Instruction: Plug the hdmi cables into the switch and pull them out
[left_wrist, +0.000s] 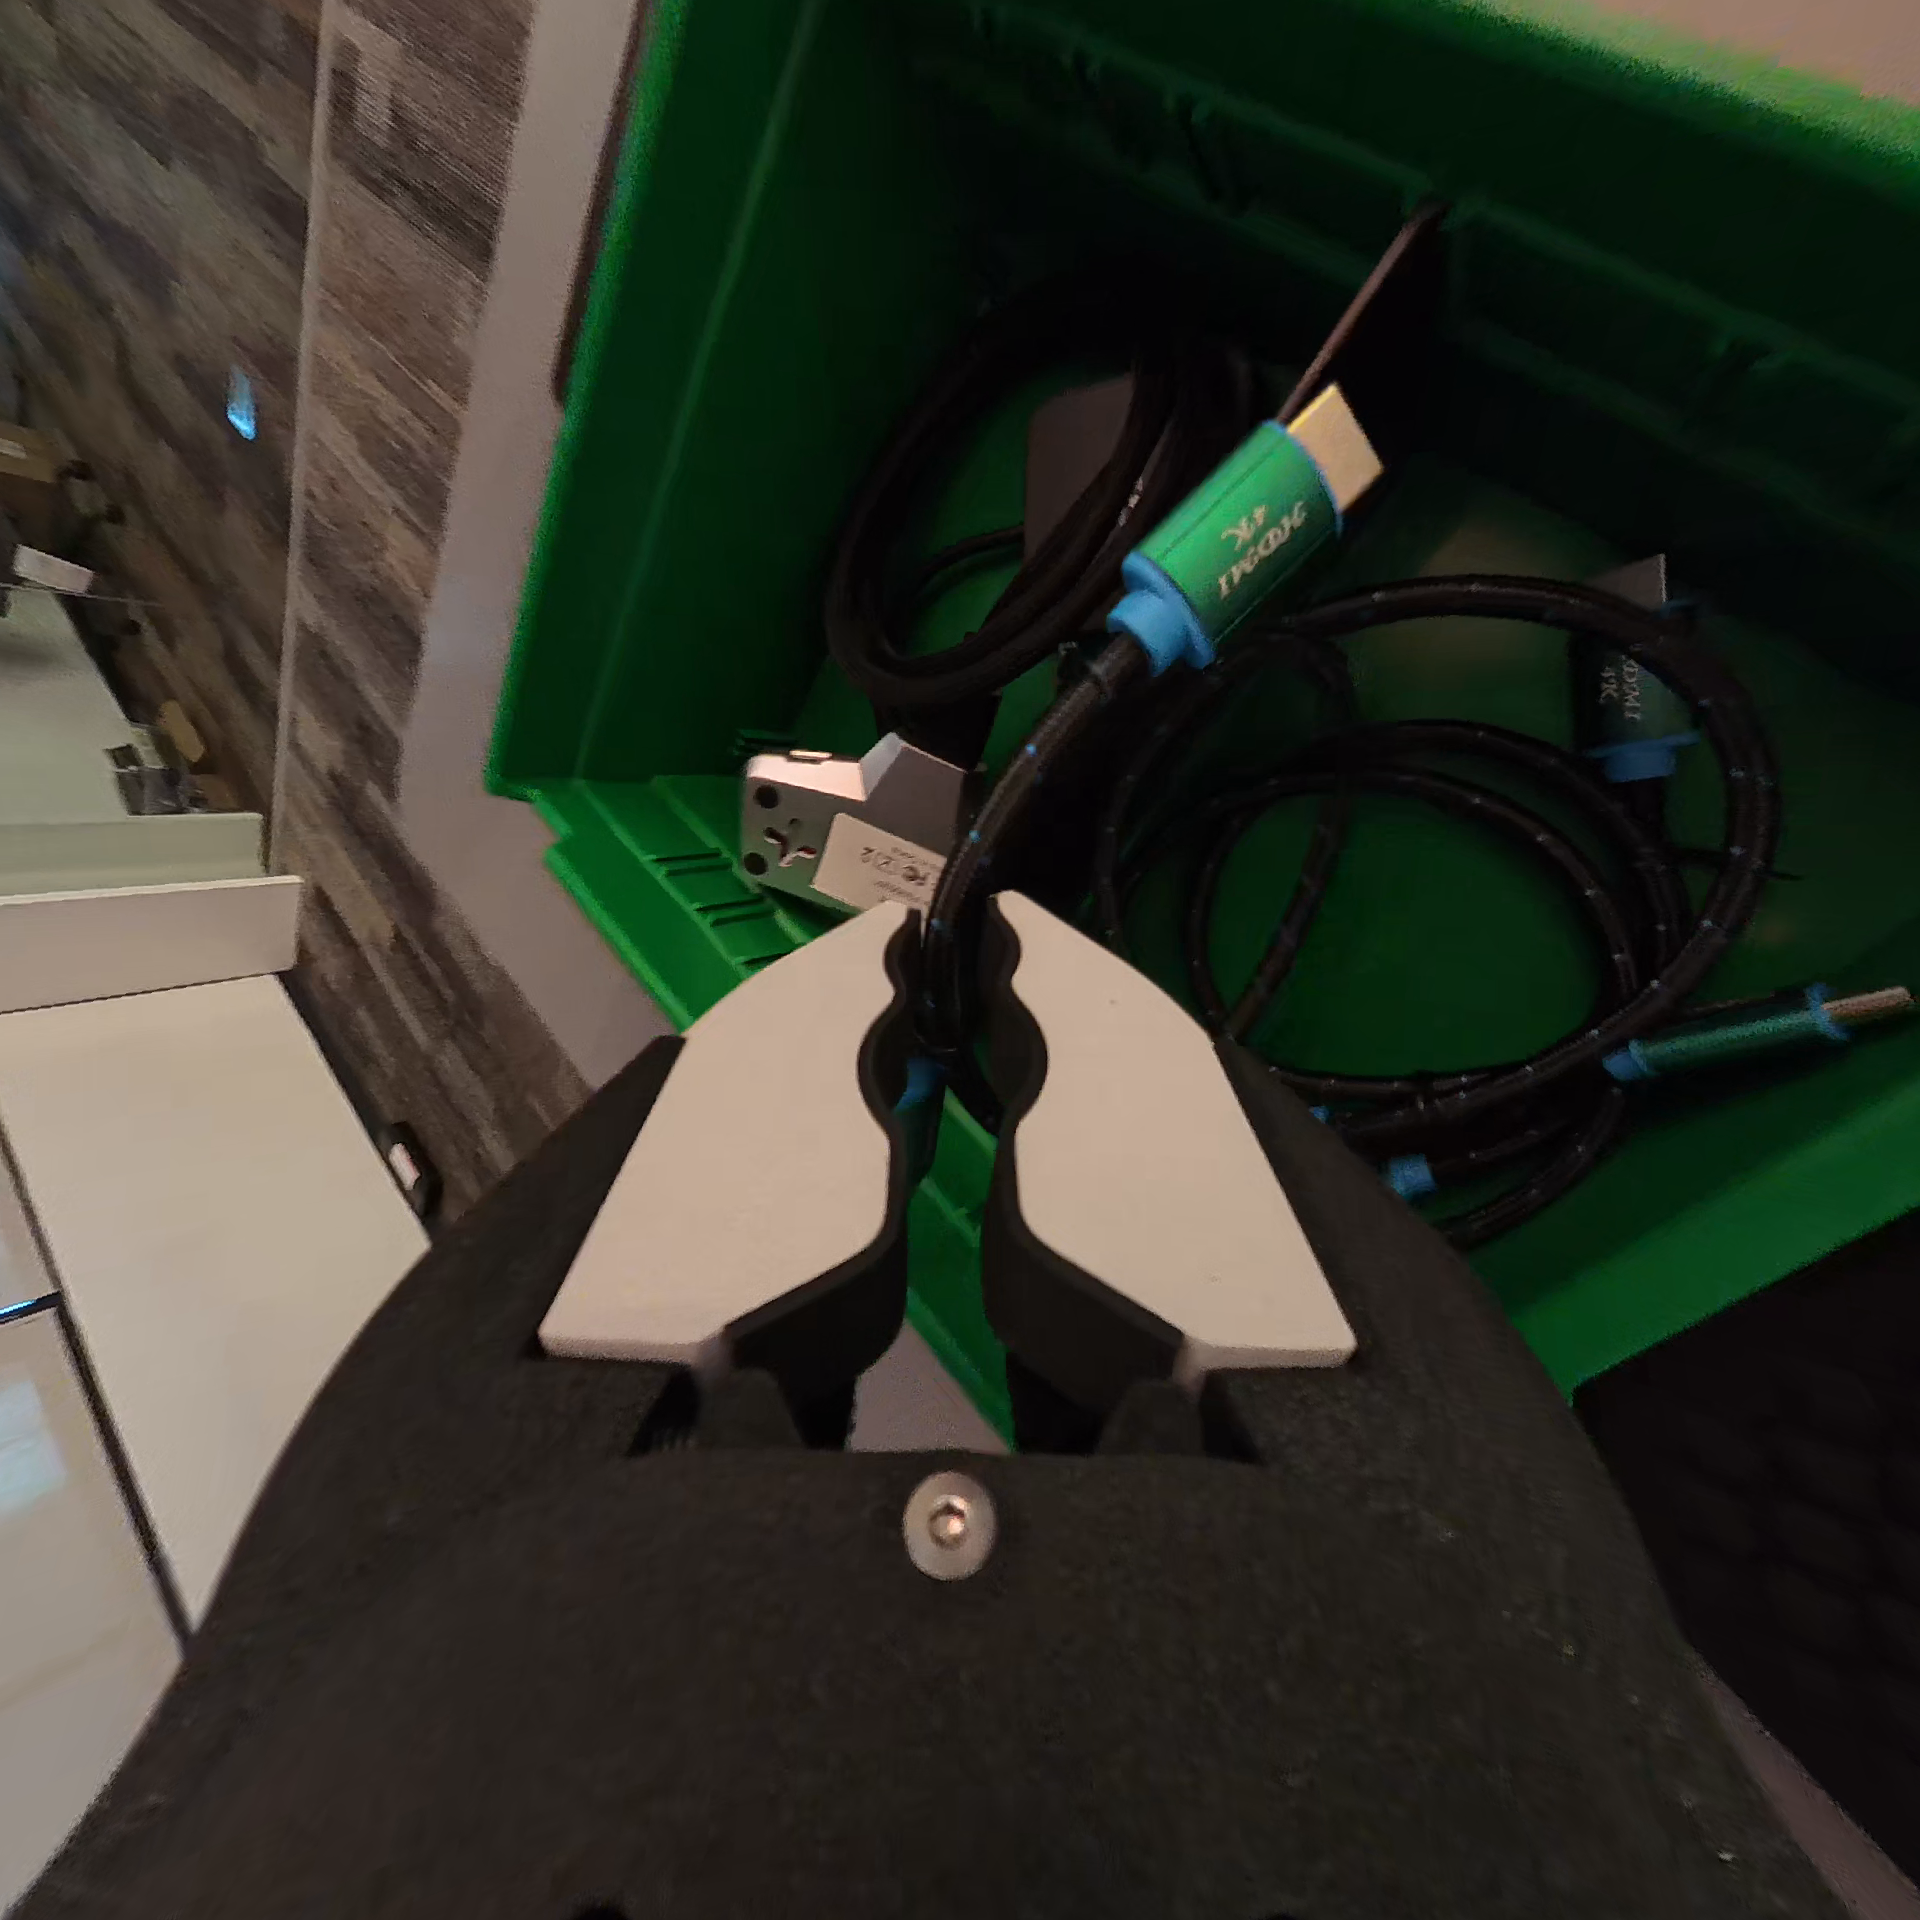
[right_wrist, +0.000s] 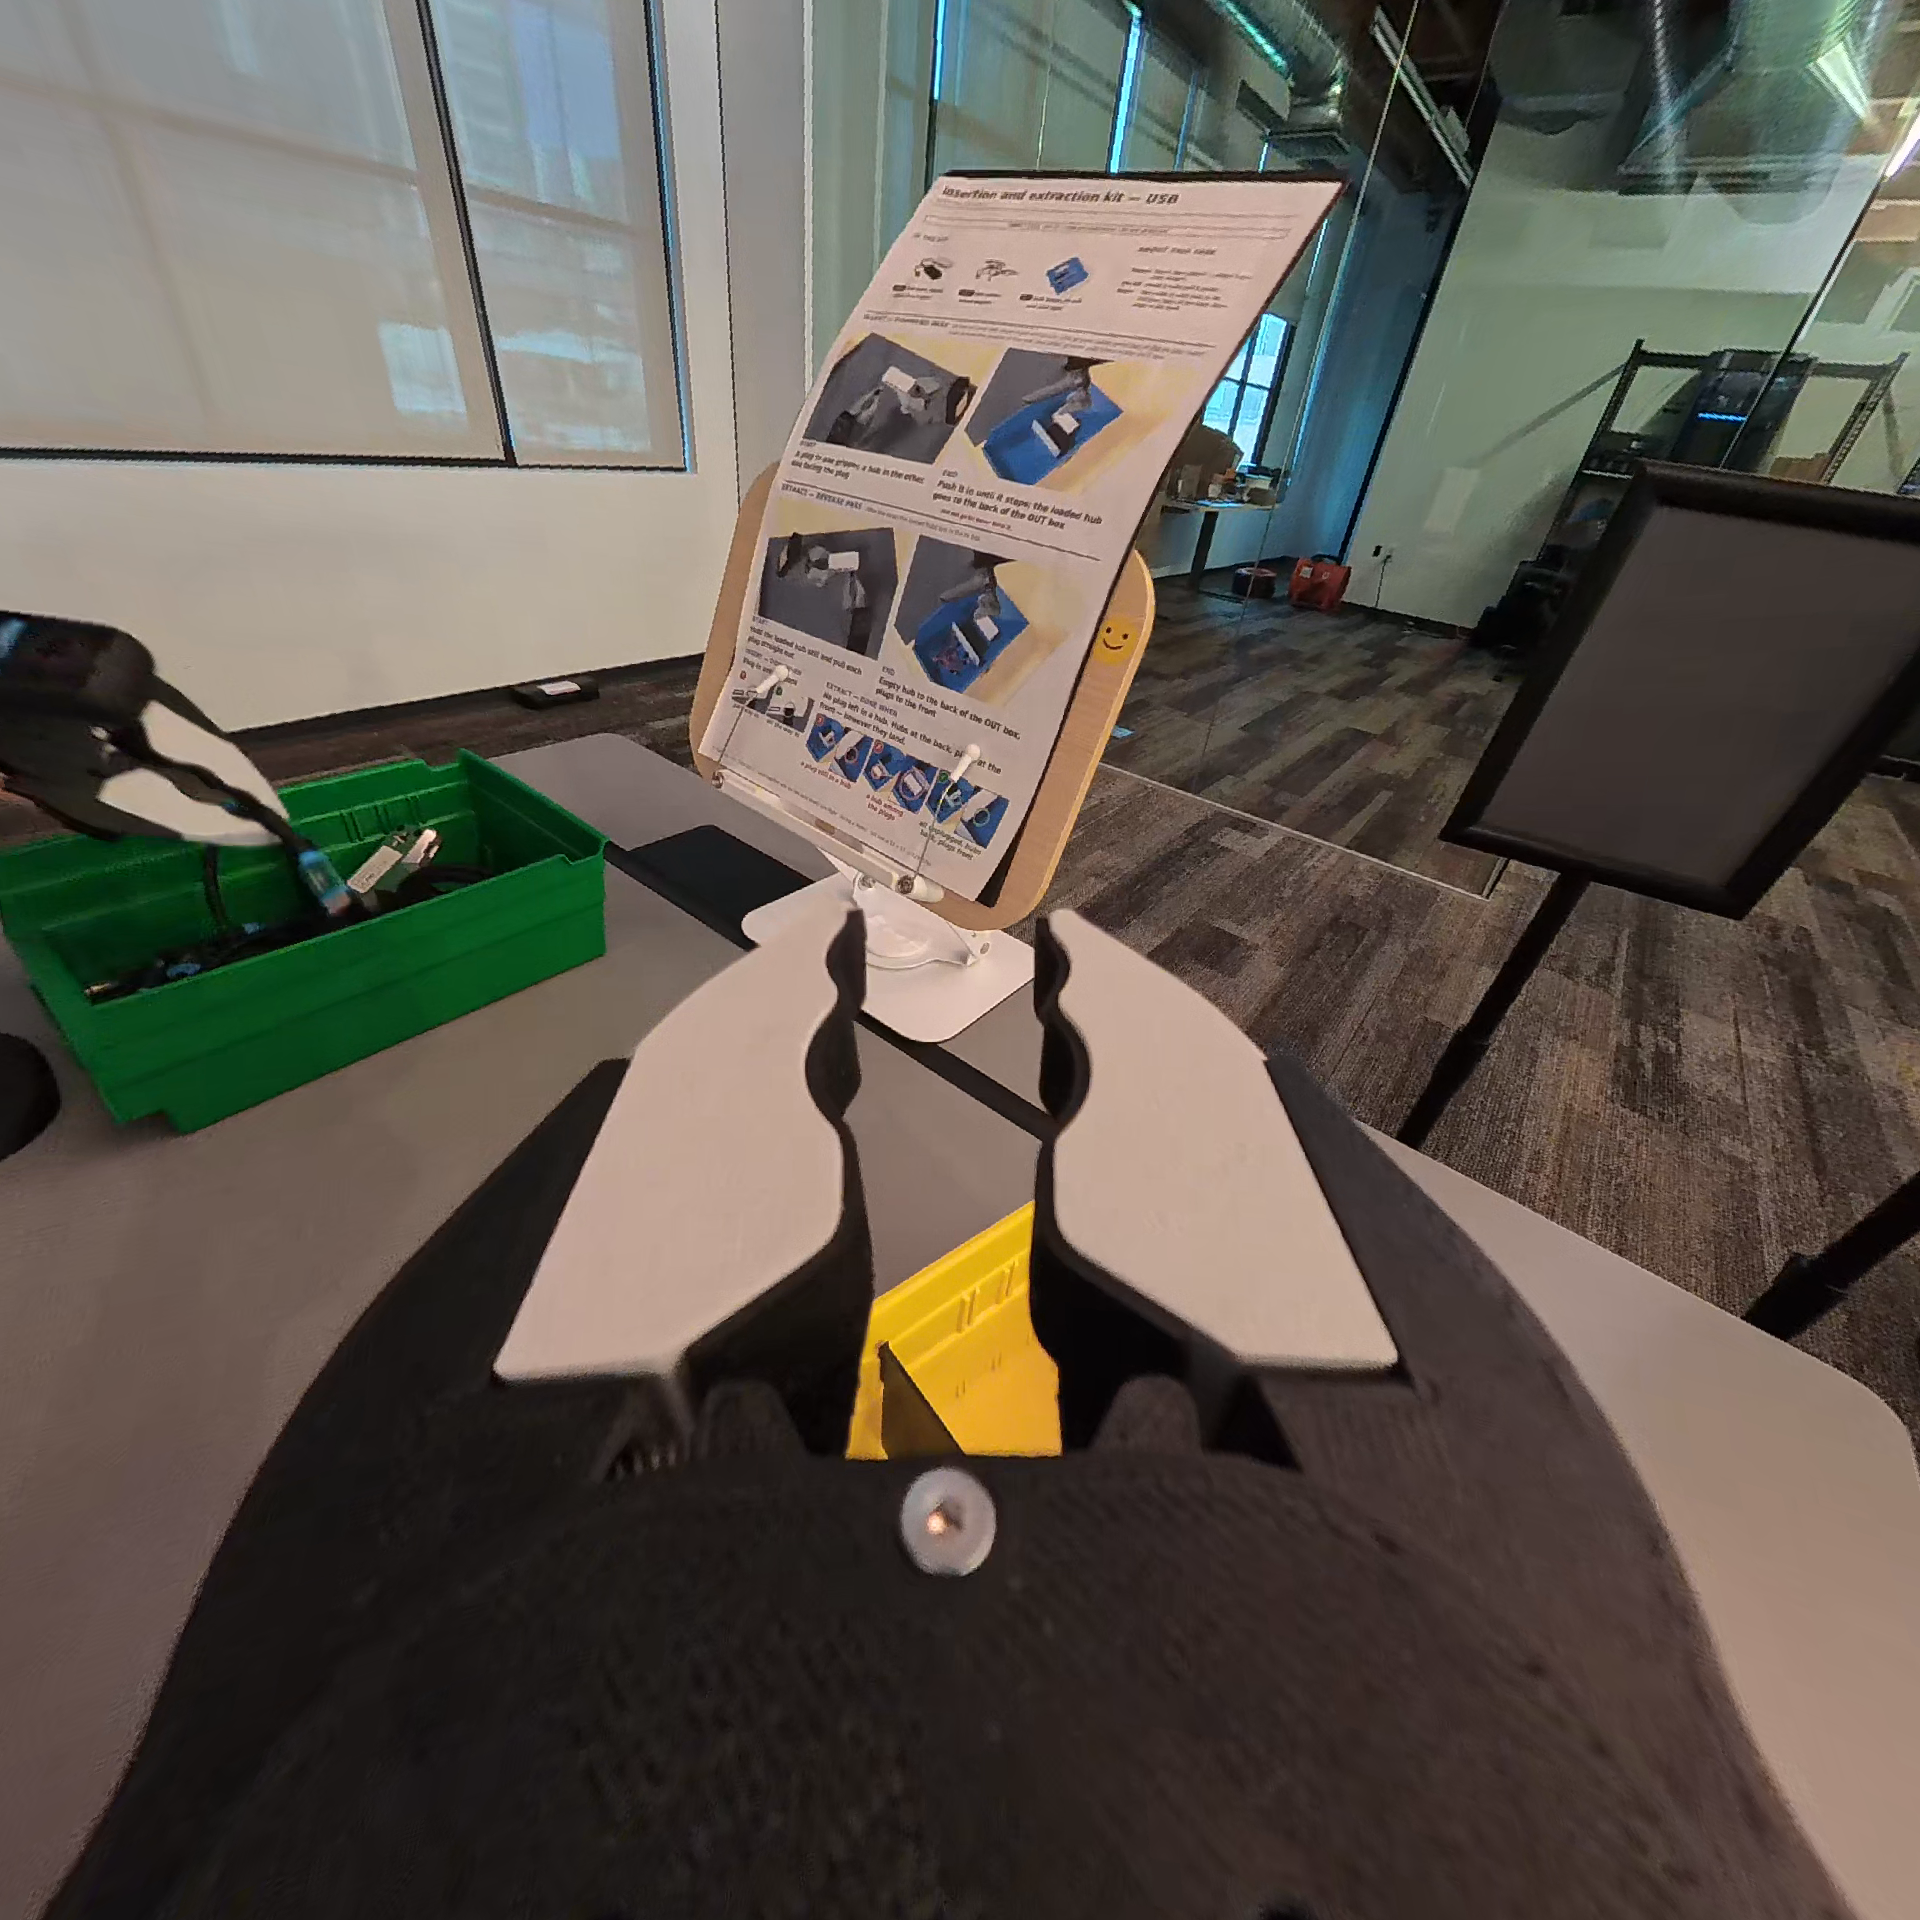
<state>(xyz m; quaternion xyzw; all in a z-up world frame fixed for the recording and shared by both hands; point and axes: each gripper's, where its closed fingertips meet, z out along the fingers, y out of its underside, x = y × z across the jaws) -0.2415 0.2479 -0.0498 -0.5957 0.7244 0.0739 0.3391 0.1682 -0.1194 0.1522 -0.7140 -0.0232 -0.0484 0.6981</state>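
Green bin (left_wrist: 665, 436) walls ring the left gripper (left_wrist: 958, 940) pinching a cable (left_wrist: 1023, 790)

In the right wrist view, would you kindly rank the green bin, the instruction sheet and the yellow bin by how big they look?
1. Instruction sheet
2. Green bin, nearly as large
3. Yellow bin, though the right gripper mostly hides it, so its true size is unsure.
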